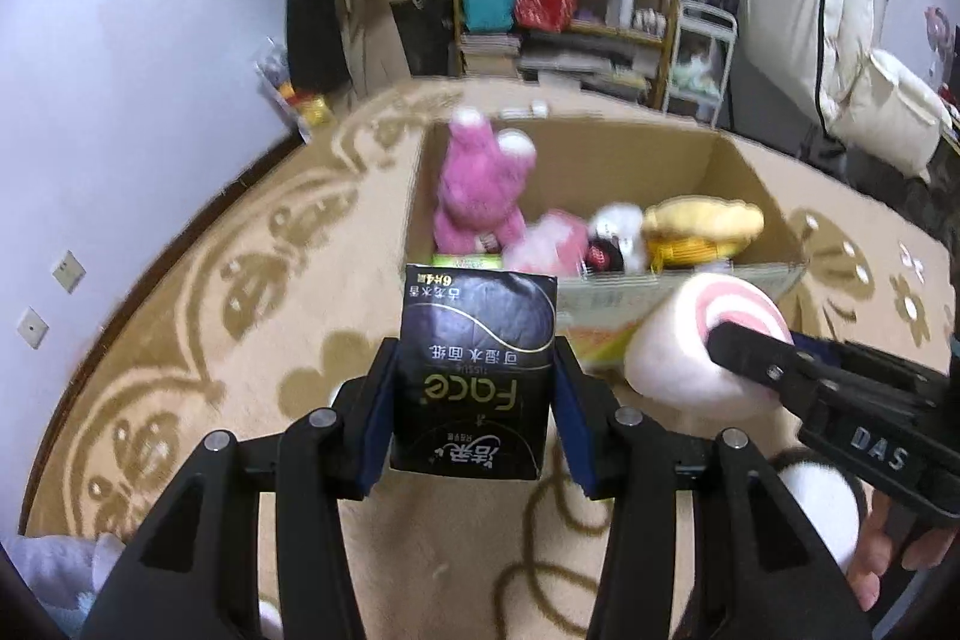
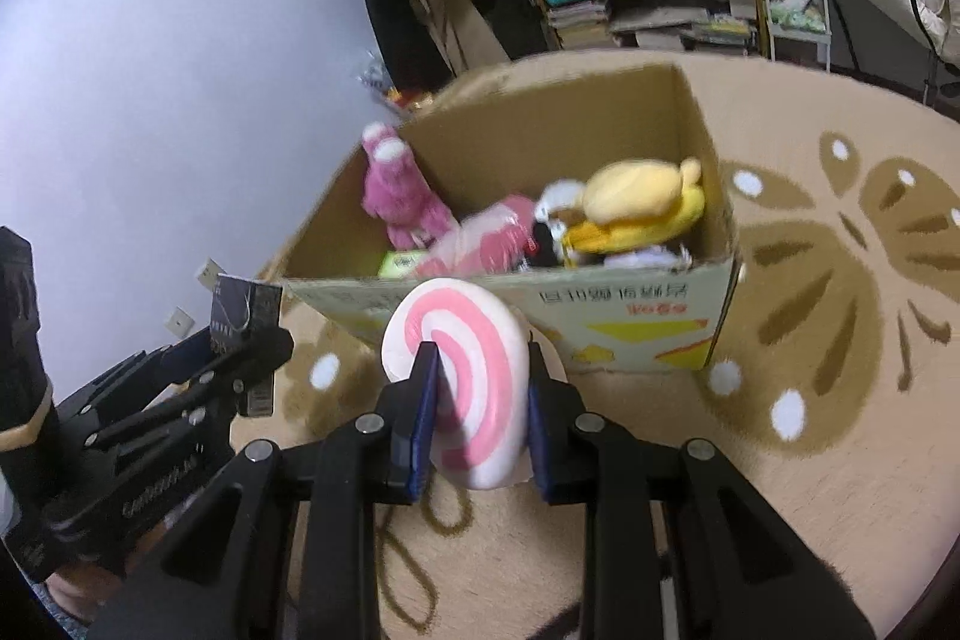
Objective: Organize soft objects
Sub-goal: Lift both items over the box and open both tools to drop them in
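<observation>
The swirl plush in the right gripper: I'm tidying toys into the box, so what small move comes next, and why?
Probably carry the swirl plush forward over the cardboard box rim before opening. The right gripper is shut on it short of the near wall, and the box, open on top, already holds other plush toys.

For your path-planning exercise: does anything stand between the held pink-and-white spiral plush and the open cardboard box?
Nothing visible does: the pink-and-white spiral plush faces only the cardboard box's near wall, which it must clear.

Both wrist views look down, sharing the cardboard box (image 1: 606, 160).
</observation>
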